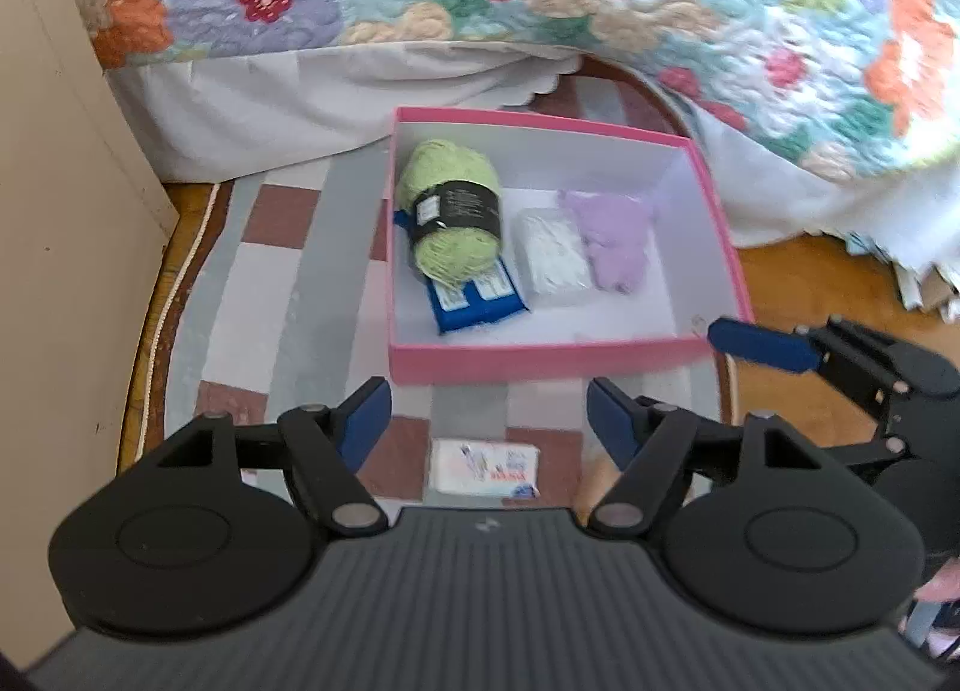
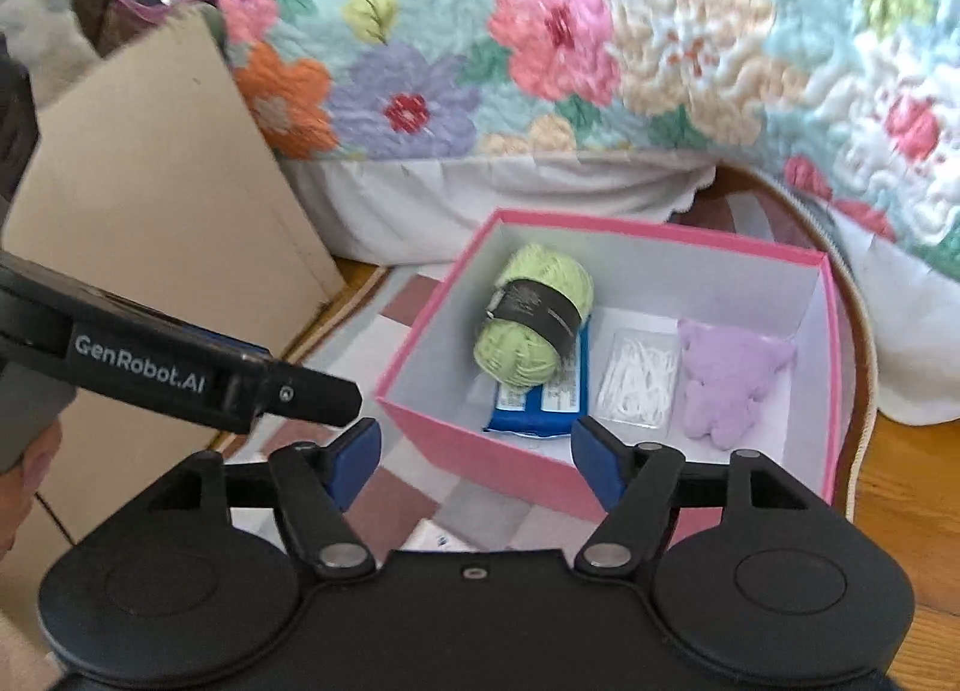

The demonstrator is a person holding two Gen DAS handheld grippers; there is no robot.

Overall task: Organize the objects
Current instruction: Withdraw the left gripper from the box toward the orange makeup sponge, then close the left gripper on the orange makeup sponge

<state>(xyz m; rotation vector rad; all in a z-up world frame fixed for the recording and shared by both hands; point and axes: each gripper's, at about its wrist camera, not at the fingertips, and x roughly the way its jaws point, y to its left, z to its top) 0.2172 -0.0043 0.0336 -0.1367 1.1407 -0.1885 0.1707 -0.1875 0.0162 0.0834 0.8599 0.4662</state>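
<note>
Both pairs of tongs are spread and pinching nothing: your left tongs (image 1: 489, 415) hang over the checked rug (image 1: 252, 295) just short of the pink box (image 1: 564, 358), and your right tongs (image 2: 474, 460) hover at the box's near wall, toward its 6 o'clock corner.

Inside the box, the green yarn ball (image 1: 453, 220) lies at about 10 o'clock, resting on top of the blue packet (image 1: 474, 304). The clear packet of white pieces (image 1: 552, 259) sits near the centre, touching the purple plush toy (image 1: 615, 247) on its 3 o'clock side.

One thing looks left out: the small white packet (image 1: 485, 467), flat on the rug just outside the box at 6 o'clock, directly below your left tongs. From the right wrist view only a corner of it shows, so work from the left.

That packet is my guess for the next pick. Drop the left tongs straight down with the packet centred between the pads, and close across its shorter sides; it looks flat and soft, so get the tips low against the rug before squeezing, or they may skate over the wrapper. Lift clear of the pink wall before moving in.

The free floor of the box lies along the near wall and at 3 o'clock. Set the packet there rather than on the yarn, which could roll. Keep your right tongs out to the side so the two don't collide over the box.
</note>
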